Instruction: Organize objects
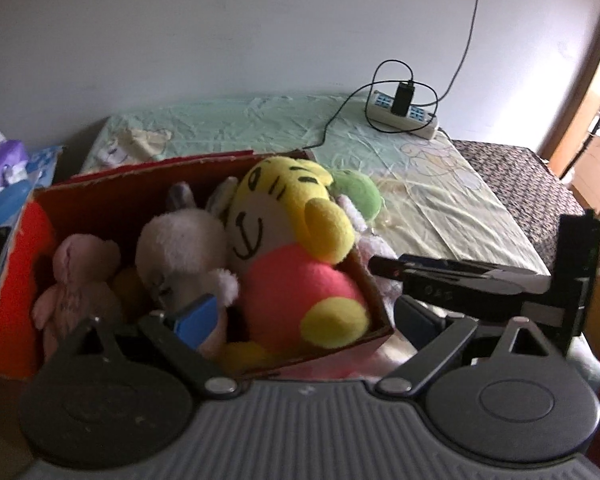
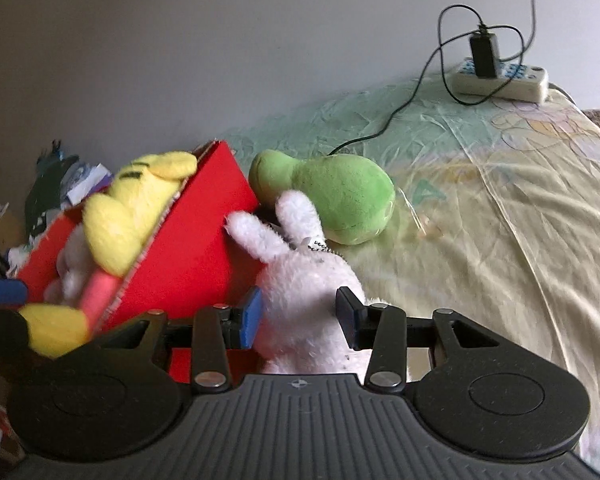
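A red cardboard box (image 1: 20, 280) on the bed holds a yellow and pink tiger plush (image 1: 292, 240), a white plush (image 1: 176, 248) and a pink bear (image 1: 80, 276). My left gripper (image 1: 306, 320) stands open over the box's near right corner, one fingertip inside by the white plush and the other outside the wall. In the right wrist view a white bunny plush (image 2: 304, 280) lies against the box (image 2: 196, 248), and my right gripper (image 2: 300, 314) is shut on its body. A green plush (image 2: 340, 196) lies just beyond the bunny's ears.
A white power strip (image 2: 500, 76) with a black charger and looped cable sits at the bed's far right by the wall. The pale green sheet (image 2: 500, 240) stretches to the right. A purple tissue pack (image 1: 4, 160) and clutter lie left of the box.
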A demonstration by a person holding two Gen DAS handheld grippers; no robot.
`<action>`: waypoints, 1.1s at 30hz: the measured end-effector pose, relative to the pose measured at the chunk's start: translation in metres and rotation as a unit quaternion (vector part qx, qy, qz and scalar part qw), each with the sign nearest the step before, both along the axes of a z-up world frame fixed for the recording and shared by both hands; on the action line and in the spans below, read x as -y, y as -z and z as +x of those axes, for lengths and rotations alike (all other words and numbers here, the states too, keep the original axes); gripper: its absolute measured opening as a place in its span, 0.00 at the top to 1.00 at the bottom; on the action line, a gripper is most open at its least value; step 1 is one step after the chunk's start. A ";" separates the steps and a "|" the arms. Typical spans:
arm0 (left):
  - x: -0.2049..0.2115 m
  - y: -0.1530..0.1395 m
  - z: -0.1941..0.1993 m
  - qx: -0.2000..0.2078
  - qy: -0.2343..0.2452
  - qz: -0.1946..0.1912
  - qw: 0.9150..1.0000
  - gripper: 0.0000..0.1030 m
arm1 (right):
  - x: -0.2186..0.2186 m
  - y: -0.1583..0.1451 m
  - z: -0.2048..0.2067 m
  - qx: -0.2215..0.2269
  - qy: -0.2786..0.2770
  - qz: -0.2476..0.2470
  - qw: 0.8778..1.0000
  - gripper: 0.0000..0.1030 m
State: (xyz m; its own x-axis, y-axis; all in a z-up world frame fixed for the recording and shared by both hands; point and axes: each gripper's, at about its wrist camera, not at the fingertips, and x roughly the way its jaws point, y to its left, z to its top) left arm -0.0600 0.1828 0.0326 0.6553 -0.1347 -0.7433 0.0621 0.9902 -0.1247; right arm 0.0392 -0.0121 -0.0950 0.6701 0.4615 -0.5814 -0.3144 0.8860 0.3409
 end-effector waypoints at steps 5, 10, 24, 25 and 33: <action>0.015 0.002 -0.003 -0.003 -0.023 -0.003 1.000 0.08 | 0.021 0.009 0.007 -0.021 -0.022 0.030 0.999 0.47; 0.037 0.001 -0.006 0.001 -0.028 -0.018 0.999 0.08 | 0.049 0.012 0.010 -0.037 -0.023 0.070 0.997 0.47; 0.098 -0.022 0.005 0.064 -0.021 0.035 0.997 0.08 | 0.100 0.016 0.023 -0.060 -0.003 0.109 0.992 0.58; 0.100 -0.023 0.006 0.066 -0.018 0.038 0.997 0.08 | 0.097 0.012 0.024 -0.052 -0.018 0.111 0.992 0.58; 0.106 -0.012 0.009 0.034 -0.005 0.034 0.999 0.08 | 0.043 0.004 0.031 -0.020 -0.137 0.073 0.988 0.42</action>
